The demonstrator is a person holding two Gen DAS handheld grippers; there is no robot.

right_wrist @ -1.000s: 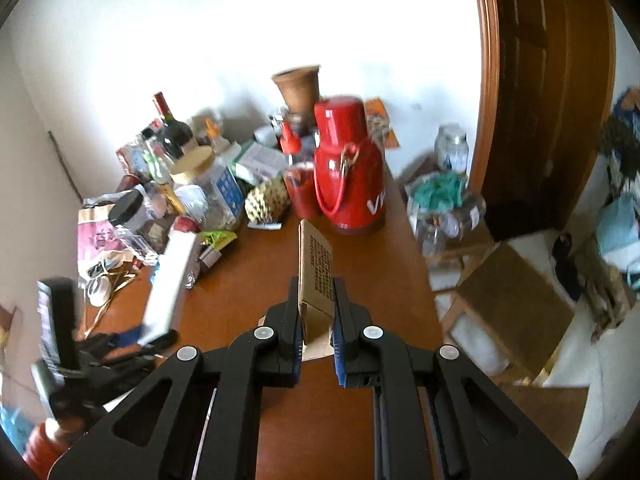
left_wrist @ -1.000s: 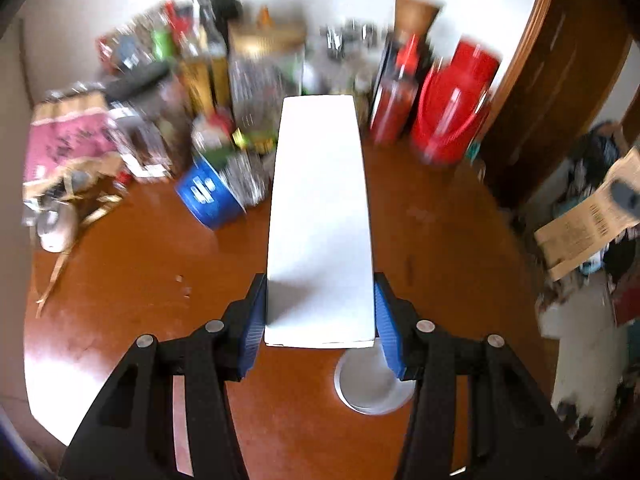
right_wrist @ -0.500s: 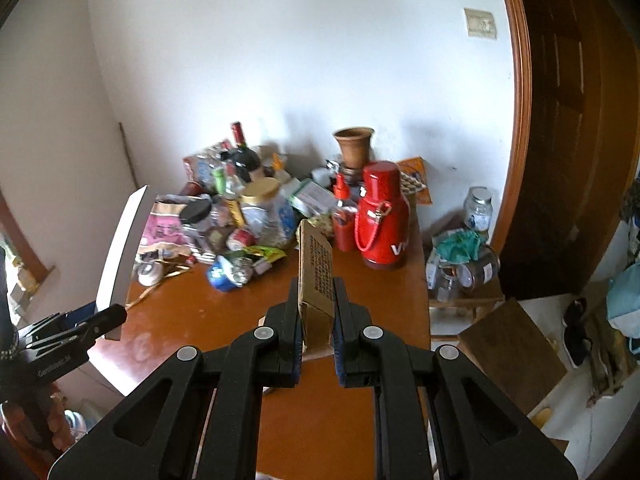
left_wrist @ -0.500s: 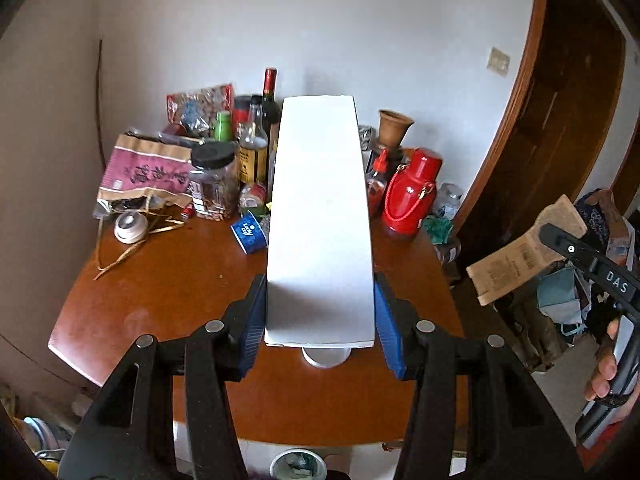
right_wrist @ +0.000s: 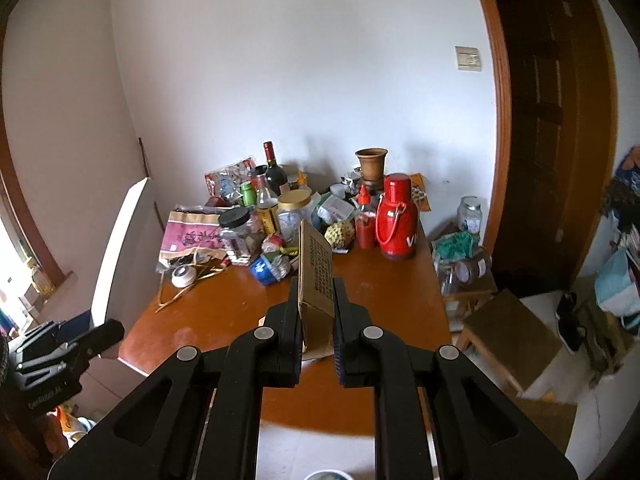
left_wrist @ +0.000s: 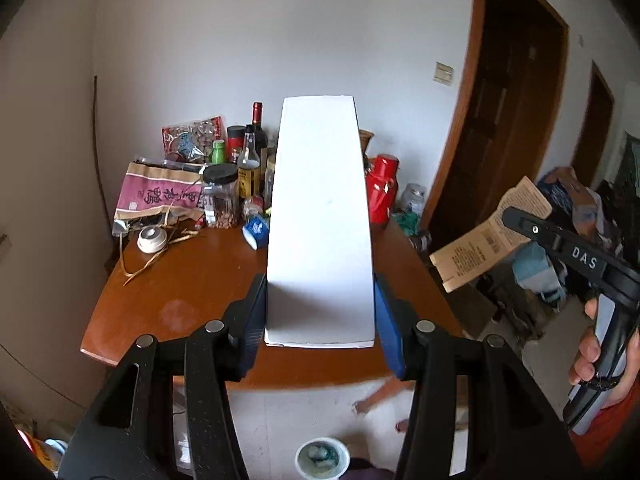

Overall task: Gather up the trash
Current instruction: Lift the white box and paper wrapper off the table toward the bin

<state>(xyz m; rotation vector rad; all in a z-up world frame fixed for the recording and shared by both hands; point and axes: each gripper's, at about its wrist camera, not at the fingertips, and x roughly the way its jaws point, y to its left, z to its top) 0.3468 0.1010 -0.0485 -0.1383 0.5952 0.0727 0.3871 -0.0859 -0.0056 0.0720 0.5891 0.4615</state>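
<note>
White box (left_wrist: 320, 220): clamped flat between the left gripper (left_wrist: 320, 320) pads, jaws partly spread to its width, lifted clear above the table (left_wrist: 192, 288).
Brown box (right_wrist: 316, 276): pinched edge-on in the nearly closed right gripper (right_wrist: 316, 316).
Change: both grippers have pulled back and up from the table.
Meaning: both pieces collected; likely headed to a bin.
Cup (left_wrist: 322, 458): on the floor below.

Long box (left_wrist: 320, 216) clamped btwn pads of left gripper (left_wrist: 320, 320), above near edge of table (left_wrist: 192, 288). Flat carton (right_wrist: 318, 276) pinched in right gripper (right_wrist: 317, 320), to the right of the box. Clutter at table's far side by wall: bag (left_wrist: 160, 196) at left, jar (left_wrist: 220, 196) beside it, bottles (left_wrist: 252, 160) behind, flask (right_wrist: 398, 216) at right. Cup (left_wrist: 322, 458) on floor below near edge
</note>
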